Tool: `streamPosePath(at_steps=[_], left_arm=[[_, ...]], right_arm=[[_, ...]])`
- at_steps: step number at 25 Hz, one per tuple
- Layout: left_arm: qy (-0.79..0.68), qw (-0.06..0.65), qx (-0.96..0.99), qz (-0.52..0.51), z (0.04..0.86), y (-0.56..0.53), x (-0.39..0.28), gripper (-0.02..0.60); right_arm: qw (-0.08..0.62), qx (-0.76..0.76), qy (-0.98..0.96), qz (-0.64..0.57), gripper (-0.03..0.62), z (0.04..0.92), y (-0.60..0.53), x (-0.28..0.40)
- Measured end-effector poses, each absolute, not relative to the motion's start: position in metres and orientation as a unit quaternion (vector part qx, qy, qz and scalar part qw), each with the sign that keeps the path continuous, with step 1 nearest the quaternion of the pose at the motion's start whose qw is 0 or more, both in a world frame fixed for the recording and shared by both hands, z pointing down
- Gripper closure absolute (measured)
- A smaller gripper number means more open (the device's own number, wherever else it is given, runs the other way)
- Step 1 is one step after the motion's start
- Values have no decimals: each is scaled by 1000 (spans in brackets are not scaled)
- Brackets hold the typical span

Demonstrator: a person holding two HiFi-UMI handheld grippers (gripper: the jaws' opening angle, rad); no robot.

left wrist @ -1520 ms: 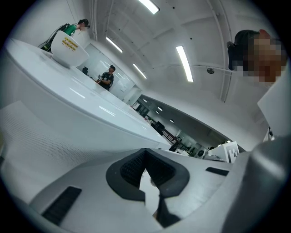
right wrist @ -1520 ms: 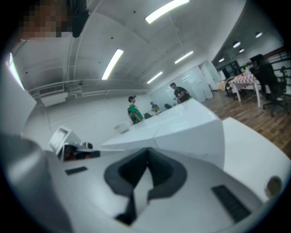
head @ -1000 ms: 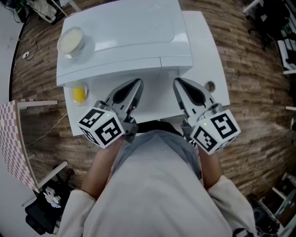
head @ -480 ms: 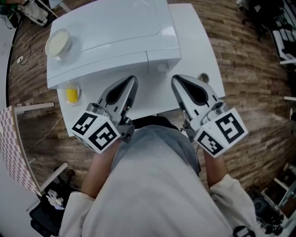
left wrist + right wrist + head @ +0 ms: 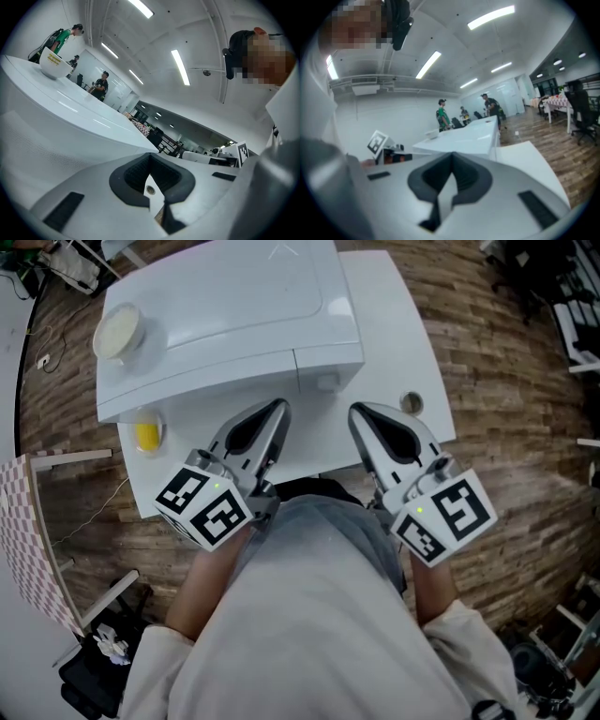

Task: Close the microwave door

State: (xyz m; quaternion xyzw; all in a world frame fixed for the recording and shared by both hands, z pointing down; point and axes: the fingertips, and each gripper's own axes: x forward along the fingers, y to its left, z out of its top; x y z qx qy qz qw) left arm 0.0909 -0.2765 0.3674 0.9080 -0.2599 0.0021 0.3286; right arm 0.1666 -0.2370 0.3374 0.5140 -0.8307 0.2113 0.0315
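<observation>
Left tongs (image 5: 278,409) closed, tips together, nothing between them; same in the left gripper view (image 5: 150,157). Right tongs (image 5: 356,411) also closed and empty, tips meeting in the right gripper view (image 5: 451,157). Both are held side by side close to the person's torso, pointing away toward the far side, tips just short of the microwave front and not touching it. Marker cubes at the near ends, left (image 5: 203,505) and right (image 5: 445,515). White microwave (image 5: 225,306) sits on the white surface (image 5: 394,324), at its far-left part, front facing the person. Its door (image 5: 187,390) looks flush with the front from above, seam to the control panel at right. Pale bowl (image 5: 117,331) on the microwave top, far-left corner, also seen in the left gripper view (image 5: 55,63). Small yellow object (image 5: 146,434) on the surface left of the left tongs. Round hole (image 5: 411,403) in the surface right of the right tongs. Wood-plank floor (image 5: 506,427) around.
</observation>
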Motion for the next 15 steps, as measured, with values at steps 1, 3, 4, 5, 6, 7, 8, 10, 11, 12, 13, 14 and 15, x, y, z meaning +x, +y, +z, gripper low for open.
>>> streamPosePath(at_steps=[1, 3, 4, 5, 6, 7, 8, 10, 11, 12, 13, 14, 15], left_arm=[[-261, 327, 908, 3, 368, -276, 91, 568], [-262, 326, 908, 2, 367, -275, 89, 568], [-263, 326, 908, 1, 367, -275, 89, 568], [-263, 326, 908, 2, 367, -275, 89, 568], [-262, 326, 908, 3, 368, -274, 90, 568], [-261, 327, 908, 5, 369, -273, 91, 568], [-259, 327, 909, 7, 370, -271, 92, 568], [-253, 328, 910, 10, 371, -267, 95, 568], [-249, 329, 911, 11, 371, -265, 96, 568], [-246, 330, 911, 12, 372, -263, 97, 568], [-243, 330, 912, 13, 372, -260, 98, 568], [-241, 331, 912, 15, 373, -258, 99, 568], [-238, 331, 913, 16, 374, -256, 100, 568]], right_arm=[[33, 515, -830, 211, 572, 338, -236, 167], [36, 517, -830, 208, 572, 339, -234, 166], [38, 517, -830, 205, 572, 339, -233, 165], [39, 517, -830, 204, 572, 339, -232, 164], [39, 516, -831, 204, 572, 339, -231, 164], [38, 515, -832, 205, 572, 339, -230, 163], [37, 514, -832, 206, 572, 339, -228, 163], [35, 512, -834, 206, 572, 338, -226, 163], [34, 510, -834, 206, 572, 338, -224, 163], [33, 508, -836, 207, 572, 338, -222, 162], [32, 505, -837, 208, 572, 338, -220, 162], [31, 502, -838, 210, 572, 338, -218, 161], [30, 499, -840, 212, 572, 338, -215, 160]])
